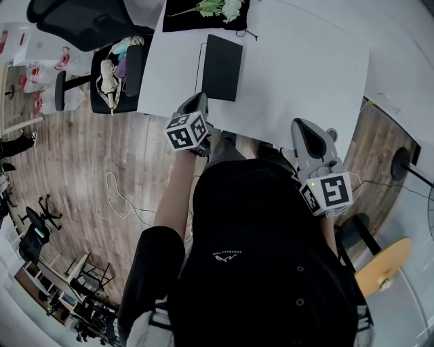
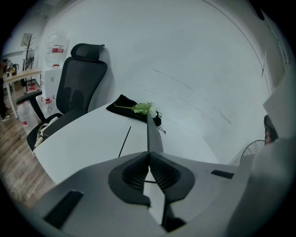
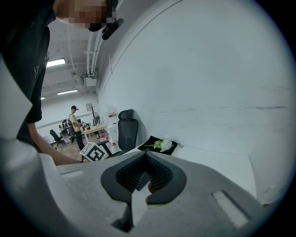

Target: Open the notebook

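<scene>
A closed black notebook (image 1: pixel 222 66) lies flat on the white table (image 1: pixel 298 74), a little left of the middle. In the left gripper view the notebook (image 2: pixel 153 132) shows edge-on straight ahead of the jaws. My left gripper (image 1: pixel 201 99) hovers at the table's near edge, just short of the notebook, and the left gripper (image 2: pixel 149 153) has its jaws shut with nothing between them. My right gripper (image 1: pixel 302 126) is held over the near right part of the table, apart from the notebook. The right gripper (image 3: pixel 146 155) is shut and empty too.
A thin black pen (image 1: pixel 200 66) lies just left of the notebook. A black cloth (image 1: pixel 183 19) with a sprig of white flowers (image 1: pixel 218 7) sits at the table's far edge. A black office chair (image 1: pixel 108 68) stands left of the table.
</scene>
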A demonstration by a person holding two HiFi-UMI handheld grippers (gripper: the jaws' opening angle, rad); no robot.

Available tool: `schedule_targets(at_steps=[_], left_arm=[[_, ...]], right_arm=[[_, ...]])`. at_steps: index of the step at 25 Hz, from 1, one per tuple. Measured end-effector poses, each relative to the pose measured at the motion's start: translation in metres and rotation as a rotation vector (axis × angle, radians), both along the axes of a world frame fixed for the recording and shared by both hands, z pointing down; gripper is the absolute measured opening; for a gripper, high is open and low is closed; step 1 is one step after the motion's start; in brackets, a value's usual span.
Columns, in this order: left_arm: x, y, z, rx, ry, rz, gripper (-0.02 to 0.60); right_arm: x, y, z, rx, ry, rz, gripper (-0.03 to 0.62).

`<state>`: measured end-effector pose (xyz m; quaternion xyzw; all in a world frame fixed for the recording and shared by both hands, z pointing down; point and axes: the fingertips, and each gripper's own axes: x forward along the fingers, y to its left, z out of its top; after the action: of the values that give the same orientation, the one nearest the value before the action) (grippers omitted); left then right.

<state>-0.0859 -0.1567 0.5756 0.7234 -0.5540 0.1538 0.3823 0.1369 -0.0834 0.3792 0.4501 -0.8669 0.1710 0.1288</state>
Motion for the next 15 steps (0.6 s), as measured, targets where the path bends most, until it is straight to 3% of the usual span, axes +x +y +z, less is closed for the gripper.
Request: schedule_targets(at_steps=[15], left_arm=[[0.03, 0.007, -0.024, 0.057, -0.03, 0.082, 0.014]], right_arm=[[0.01, 0.008, 0.001, 0.004, -0.003, -0.009, 0.005]])
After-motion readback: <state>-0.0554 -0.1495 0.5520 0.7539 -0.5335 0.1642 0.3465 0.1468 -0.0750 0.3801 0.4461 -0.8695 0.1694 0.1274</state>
